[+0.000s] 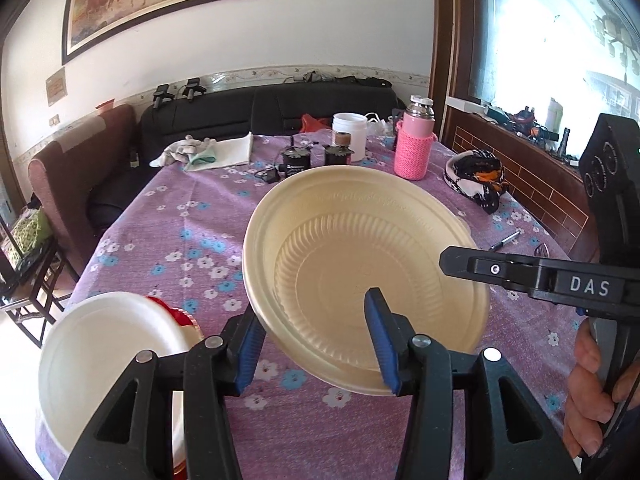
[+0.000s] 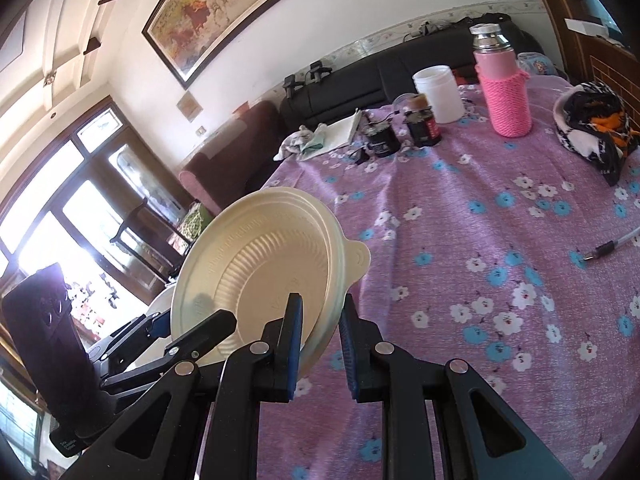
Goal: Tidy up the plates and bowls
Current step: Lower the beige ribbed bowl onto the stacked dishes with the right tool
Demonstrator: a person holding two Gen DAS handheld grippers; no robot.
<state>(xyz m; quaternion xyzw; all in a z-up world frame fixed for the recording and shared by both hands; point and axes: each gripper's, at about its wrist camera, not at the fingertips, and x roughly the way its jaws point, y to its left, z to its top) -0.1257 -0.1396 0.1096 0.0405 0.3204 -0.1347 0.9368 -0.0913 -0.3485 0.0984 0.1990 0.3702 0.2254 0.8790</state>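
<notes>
— Blue pads of the left hand-held gripper [image 1: 320, 344] sit closest, tilted down toward the counter [image 1: 160, 240]; its jaws stand part open, straddling the near rim of the cream bowl [image 1: 360, 264], and whether the pads press it I cannot tell.

— And the other one?

— Right hand-held gripper [image 2: 320, 344] is pinched narrow on the bowl's rim, one pad inside, one outside, and carries it tilted above the purple flowered cloth. In the left view a hand [image 1: 592, 392] wraps its handle at the right edge.

— Any writing?

— "DAS" in white letters on the right gripper's finger. Small print on its body in the right view is too small to read.

— How does the bowl look?

— Cream plastic, round, ribbed inner wall, broad flat rim with a small tab. A white plate [image 1: 104, 364] lies at the near left corner, over something red.
</notes>
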